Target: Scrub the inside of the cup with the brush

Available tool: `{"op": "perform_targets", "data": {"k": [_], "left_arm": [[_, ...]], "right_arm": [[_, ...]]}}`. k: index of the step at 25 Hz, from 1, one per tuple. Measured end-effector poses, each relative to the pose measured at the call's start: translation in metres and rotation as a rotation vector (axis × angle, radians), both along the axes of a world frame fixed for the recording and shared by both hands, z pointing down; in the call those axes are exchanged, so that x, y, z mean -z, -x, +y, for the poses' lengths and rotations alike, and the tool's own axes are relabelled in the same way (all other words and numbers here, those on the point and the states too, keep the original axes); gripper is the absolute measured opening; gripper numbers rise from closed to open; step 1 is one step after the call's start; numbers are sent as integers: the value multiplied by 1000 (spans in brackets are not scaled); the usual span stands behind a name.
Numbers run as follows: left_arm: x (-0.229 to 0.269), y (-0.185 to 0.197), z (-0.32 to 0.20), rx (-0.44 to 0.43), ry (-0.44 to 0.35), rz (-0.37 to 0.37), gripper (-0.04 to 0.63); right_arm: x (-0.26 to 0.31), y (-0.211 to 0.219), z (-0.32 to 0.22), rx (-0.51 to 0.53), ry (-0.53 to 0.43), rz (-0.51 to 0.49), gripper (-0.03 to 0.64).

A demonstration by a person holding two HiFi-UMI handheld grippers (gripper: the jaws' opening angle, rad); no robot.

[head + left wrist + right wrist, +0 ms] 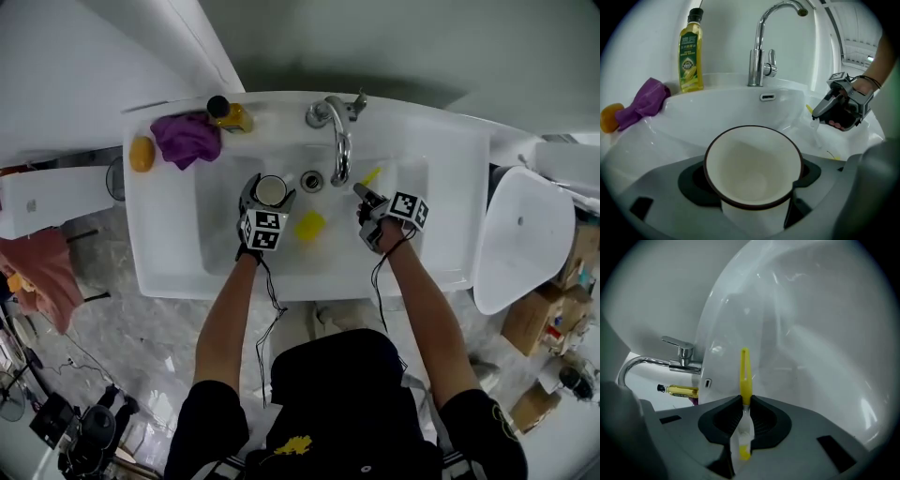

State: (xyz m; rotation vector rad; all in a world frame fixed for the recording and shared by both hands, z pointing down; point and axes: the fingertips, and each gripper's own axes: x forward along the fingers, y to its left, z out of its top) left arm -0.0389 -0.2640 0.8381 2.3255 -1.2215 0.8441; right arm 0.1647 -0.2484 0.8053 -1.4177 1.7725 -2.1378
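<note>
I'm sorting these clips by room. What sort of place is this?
Probably a washroom or small bathroom: a white basin with a chrome tap stands over a stone-patterned floor. The yellow bottle on its rim hints at dishwashing too.

**A:** Entry one, head view?
**B:** Overhead, looking steeply down on the whole sink [159, 234], from well above.
**A:** Entry two, left gripper view?
**B:** Low inside the sink, close over the cup [752, 171], facing the tap [761, 47] and bottle [690, 56].
**A:** Entry three, right gripper view?
**B:** Rolled sideways, close along the brush [745, 376], facing the sink wall.
**A:** Shared?
**B:** Tap and bottle show in all three.
</note>
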Motion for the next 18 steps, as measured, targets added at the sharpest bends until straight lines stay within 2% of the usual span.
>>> {"op": "perform_targets", "data": {"k": [5, 10, 12, 14, 16, 18], "left_arm": [[-9, 1, -3, 27, -16, 15, 430], [-10, -3, 2, 32, -17, -9, 431], [-12, -3, 5, 20, 31, -7, 431], [-17, 1, 15, 26, 123, 2, 431], [-25, 15, 33, 69, 222, 3, 431], [-20, 29, 45, 114, 279, 7, 431]], "right_arm": [[-26, 6, 0, -14, 22, -14, 75], [-42, 2, 10, -66, 83, 0, 77], [-49, -3, 15, -73, 131, 55, 80], [-54, -8, 25, -61, 182, 119, 97], [-52, -8, 41, -61, 217, 127, 162], [-45, -7, 52, -68, 224, 113, 176]]}}
